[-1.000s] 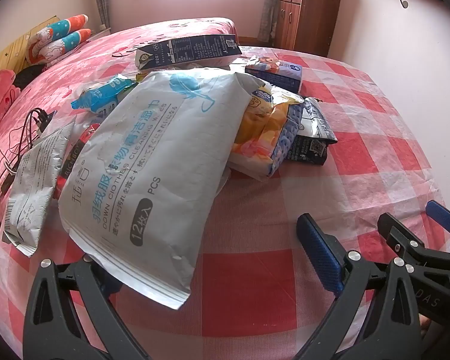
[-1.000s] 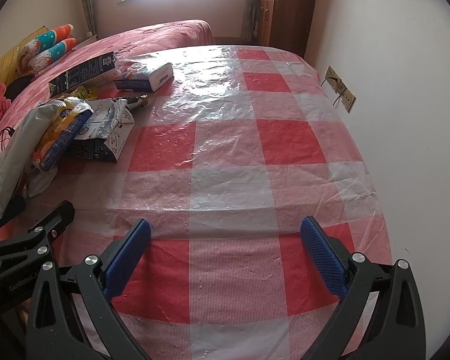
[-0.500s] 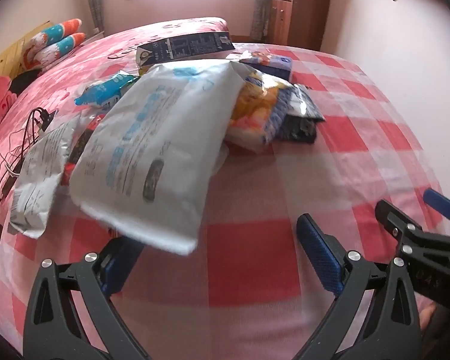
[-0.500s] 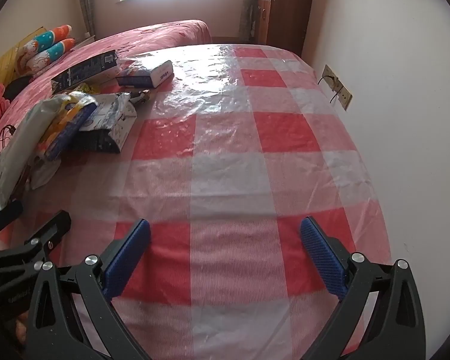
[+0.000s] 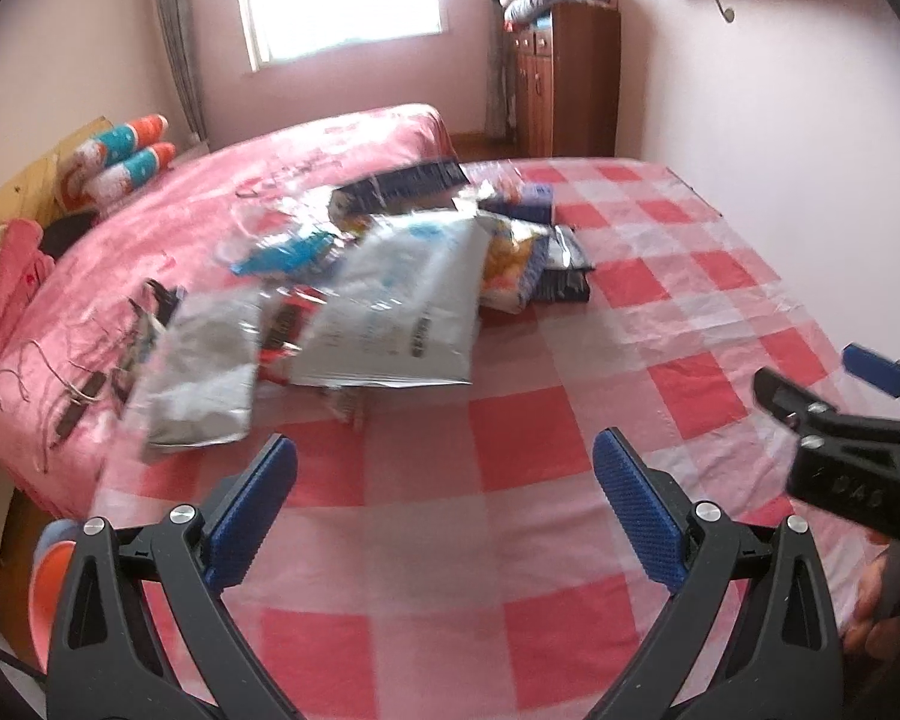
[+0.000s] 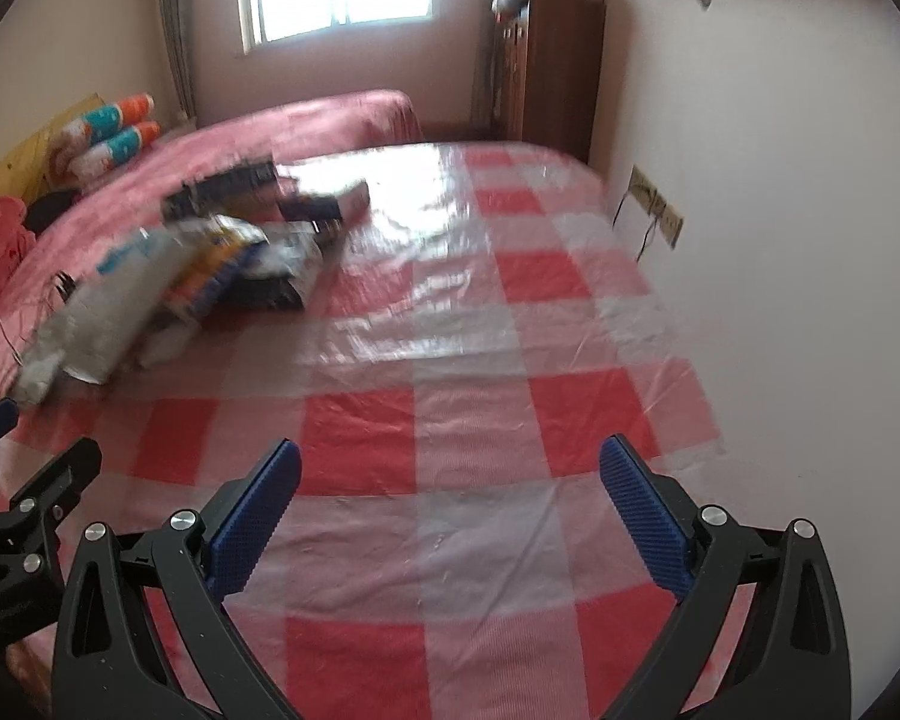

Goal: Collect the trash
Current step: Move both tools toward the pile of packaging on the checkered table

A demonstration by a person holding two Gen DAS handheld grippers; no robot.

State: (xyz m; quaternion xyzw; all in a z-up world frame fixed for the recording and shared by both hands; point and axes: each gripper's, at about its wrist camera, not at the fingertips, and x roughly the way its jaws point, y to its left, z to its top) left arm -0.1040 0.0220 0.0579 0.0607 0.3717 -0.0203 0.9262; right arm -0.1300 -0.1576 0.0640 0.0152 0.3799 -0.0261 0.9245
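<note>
Left gripper (image 5: 444,504): fingers spread wide, nothing between the blue pads (image 5: 252,516); hung over the near edge of the checked cloth (image 5: 570,432), well short of the trash.

Right gripper (image 6: 447,510): likewise spread and empty, over bare cloth toward the right edge, beside the wall. Also seen from the left view at the right edge of the frame (image 5: 834,396), held by a hand (image 5: 876,612).

Trash: one loose heap along the left edge of the cloth, spilling onto the pink bedspread (image 5: 168,210).
- White pouch (image 5: 402,306), largest, on top, its near corner lifted off the cloth.
- Grey bag (image 5: 201,372), nearest the left edge, partly over the bedspread.
- Yellow packet (image 5: 510,270), tucked under the pouch's right side.
- Dark packet (image 5: 564,276), just beside the yellow one.
- Dark carton (image 5: 402,186) and a small box (image 5: 528,201) at the far end.
- Blue wrapper (image 5: 288,252) and a red-black item under the pouch; both blurred, kind not clear.

Cables (image 5: 72,378): on the bedspread just beside the grey bag.

Receptacle: none in view.

Risks, as judged:
- Pouch was broad and limp; a pinch at one corner could let it fold and drag the packets beneath off the left edge.
- A reach for the grey bag could snag the cables.
- Cloth looked slick and loose; pads that pressed down could bunch it and catch cloth along with the wrapper.
- Both views were motion-blurred, so a fast approach could misjudge thin edges.
</note>
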